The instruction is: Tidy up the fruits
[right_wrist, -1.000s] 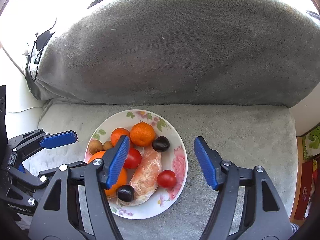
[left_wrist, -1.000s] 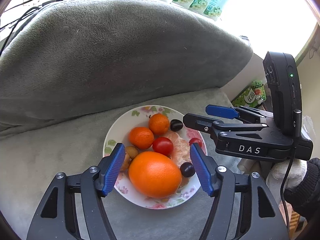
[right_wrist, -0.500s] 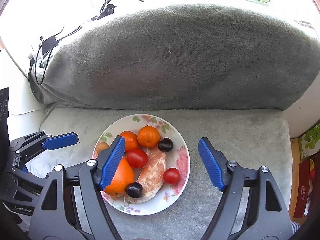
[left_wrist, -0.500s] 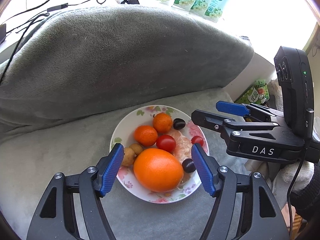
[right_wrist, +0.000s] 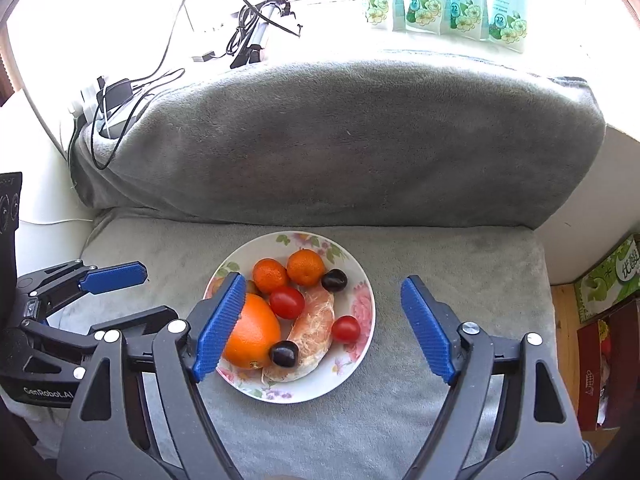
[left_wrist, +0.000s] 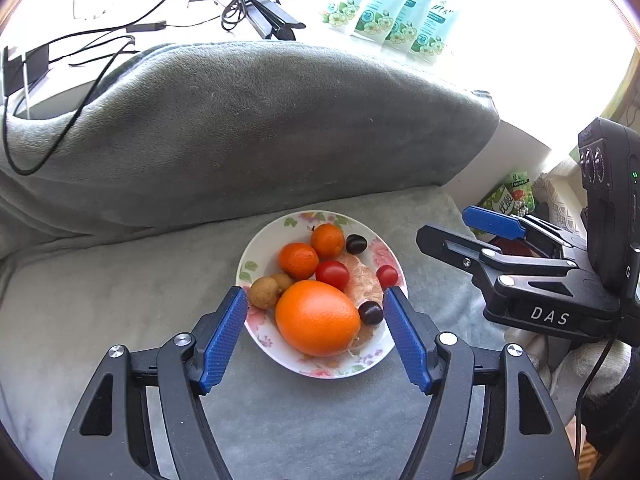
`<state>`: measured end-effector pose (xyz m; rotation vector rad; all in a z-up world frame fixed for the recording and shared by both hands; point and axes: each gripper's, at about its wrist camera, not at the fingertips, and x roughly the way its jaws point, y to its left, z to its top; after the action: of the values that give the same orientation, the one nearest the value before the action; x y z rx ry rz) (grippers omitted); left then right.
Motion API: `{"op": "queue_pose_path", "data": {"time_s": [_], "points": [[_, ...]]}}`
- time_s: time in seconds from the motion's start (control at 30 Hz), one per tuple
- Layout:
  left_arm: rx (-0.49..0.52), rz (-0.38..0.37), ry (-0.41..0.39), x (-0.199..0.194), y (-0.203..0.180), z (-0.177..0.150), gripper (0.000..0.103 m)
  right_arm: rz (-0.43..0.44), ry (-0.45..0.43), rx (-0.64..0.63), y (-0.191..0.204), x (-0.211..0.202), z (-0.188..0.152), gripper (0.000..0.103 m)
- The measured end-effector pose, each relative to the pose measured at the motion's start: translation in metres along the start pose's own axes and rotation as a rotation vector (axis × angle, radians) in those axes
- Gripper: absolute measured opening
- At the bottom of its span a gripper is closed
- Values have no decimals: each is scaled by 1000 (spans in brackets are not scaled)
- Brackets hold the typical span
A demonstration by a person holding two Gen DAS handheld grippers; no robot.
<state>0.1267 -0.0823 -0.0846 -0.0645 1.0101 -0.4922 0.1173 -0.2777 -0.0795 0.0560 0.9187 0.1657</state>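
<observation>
Both the left gripper (left_wrist: 314, 334) and right gripper (right_wrist: 324, 328) hover open and empty above the floral plate (right_wrist: 360, 280) of fruit; the right gripper's jaws have just been widening.

grey sofa (left_wrist: 248, 128), bright sill w/ cables (left_wrist: 236, 4)

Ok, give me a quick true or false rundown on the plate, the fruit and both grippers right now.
1. All the fruit lies on the plate. True.
2. The left gripper is shut on the big orange. False: its jaws stand open above the orange, holding nothing.
3. Two cherry tomatoes are on the plate. True.
4. The right gripper holds a dark grape. False: it is open and empty, and its jaws have just been opening; the grape lies on the plate.
5. The plate sits on a grey cushion. True.
</observation>
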Motion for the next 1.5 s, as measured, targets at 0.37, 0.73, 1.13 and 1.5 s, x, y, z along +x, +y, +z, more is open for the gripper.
{"op": "queue_pose_path", "data": {"time_s": [0.37, 0.73, 1.13, 1.5], "points": [[-30, 67, -35, -34, -3, -2, 71, -22, -27, 79, 1, -34, -14, 88], [-7, 110, -50, -49, -15, -6, 78, -36, -43, 77, 3, -50, -19, 88], [11, 115, -57, -57, -24, -8, 82, -35, -53, 82, 4, -56, -23, 88], [14, 121, -53, -60, -28, -9, 82, -33, -54, 88, 2, -62, -28, 88]]}}
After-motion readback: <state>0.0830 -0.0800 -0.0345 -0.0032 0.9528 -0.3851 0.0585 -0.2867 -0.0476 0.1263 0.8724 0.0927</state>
